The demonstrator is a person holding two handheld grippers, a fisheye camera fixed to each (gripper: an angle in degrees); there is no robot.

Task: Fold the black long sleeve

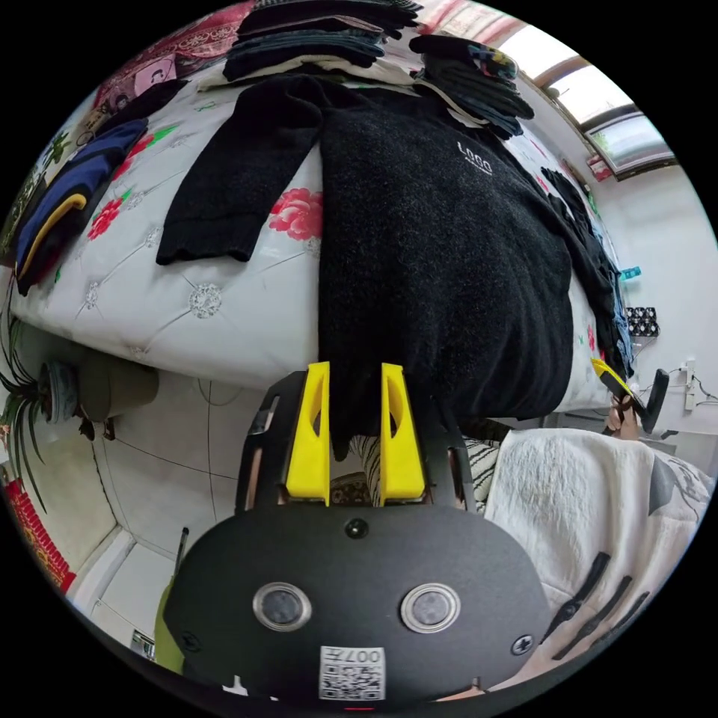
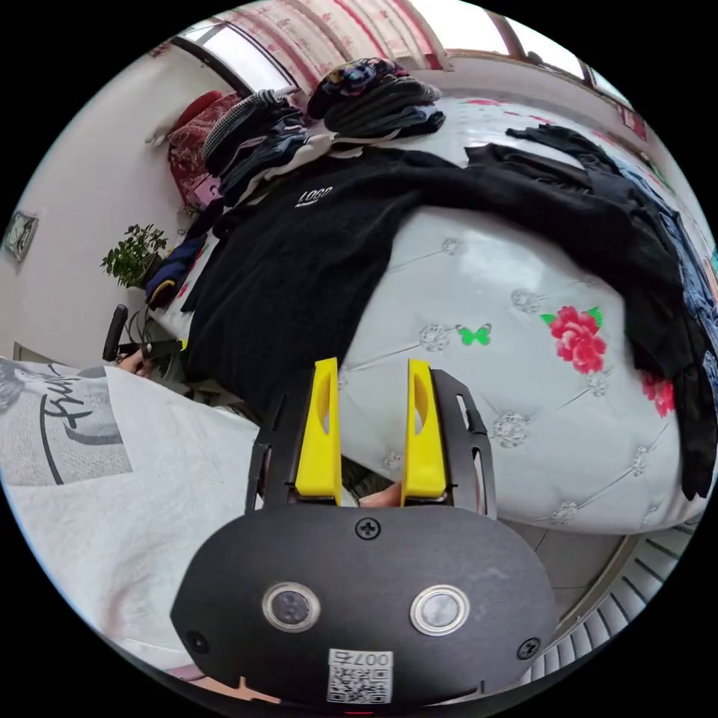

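Bright daylight from blown-out windows (image 1: pixel 598 90); sharp focus, perhaps softer fisheye-warped edges.

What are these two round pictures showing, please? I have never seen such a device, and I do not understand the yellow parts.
A person holds one hand tool in each hand; each tool carries a fisheye camera, hence the round pictures. The yellow parts are its two fingers. One picture looks from the left gripper, the other from the right gripper. On the white flowered bed lies a black long sleeve, spread out, its hem hanging over the edge. Piles of folded clothes sit behind it. The left fingers stand around the hem, open, not pressing it. The right fingers are open and hold nothing.
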